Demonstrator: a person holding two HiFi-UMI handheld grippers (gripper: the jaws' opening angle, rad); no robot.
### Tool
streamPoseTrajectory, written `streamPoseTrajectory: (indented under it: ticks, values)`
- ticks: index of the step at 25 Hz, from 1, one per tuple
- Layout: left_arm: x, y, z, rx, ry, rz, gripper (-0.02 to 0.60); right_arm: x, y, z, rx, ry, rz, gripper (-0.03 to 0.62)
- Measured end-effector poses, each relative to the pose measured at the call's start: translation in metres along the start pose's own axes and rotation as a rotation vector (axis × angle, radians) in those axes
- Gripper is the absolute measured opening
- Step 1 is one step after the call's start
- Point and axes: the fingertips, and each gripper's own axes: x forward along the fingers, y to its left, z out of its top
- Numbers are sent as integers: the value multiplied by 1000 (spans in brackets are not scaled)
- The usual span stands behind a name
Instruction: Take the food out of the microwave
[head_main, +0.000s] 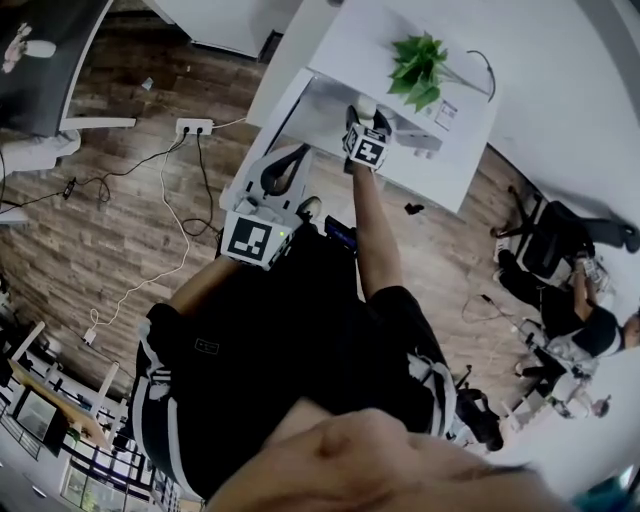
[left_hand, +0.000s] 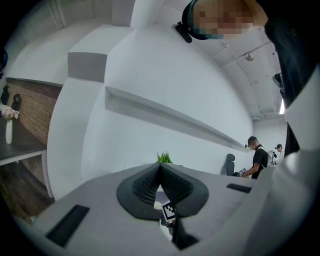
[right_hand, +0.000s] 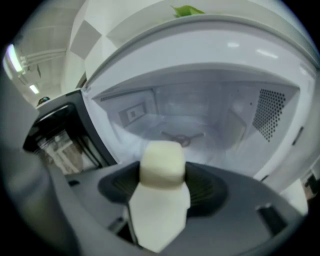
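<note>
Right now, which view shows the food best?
Right gripper view: the pale food block fills the centre, clamped by the right gripper before the open microwave. Head view shows only a small pale tip of it. Left gripper view doesn't clearly show it.

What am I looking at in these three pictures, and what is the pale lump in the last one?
There is no robot here: a person holds a hand tool with two-jawed tongs in each hand. The head view comes from a camera on the person's head, looking down on both tools. The other two views come from a camera riding on each tool, looking along its jaws. The right tongs are shut on a pale cream piece of food, held in front of the open microwave, whose inside looks bare behind it. The left tongs are closed on nothing and point towards a white wall. A green plant shows just above the microwave.
</note>
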Motion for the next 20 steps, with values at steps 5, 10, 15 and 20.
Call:
streamPoseTrajectory:
  ticks: [5,10,15,20]
  values:
    - [-3,-5,0,1,-5,-11,31,-14,-2,-9,18,11,-10,293]
    - [-7,-12,3,4,-13,-28,30,-27,-3,-11,22,0,-12,293]
    - [-10,-19,3,9,-16,-42,29,-41,-5,-15,30,-4,-21,293]
    - [-13,-25,4,12,-22,-56,31,-57,0,-13,43,-29,-3,293]
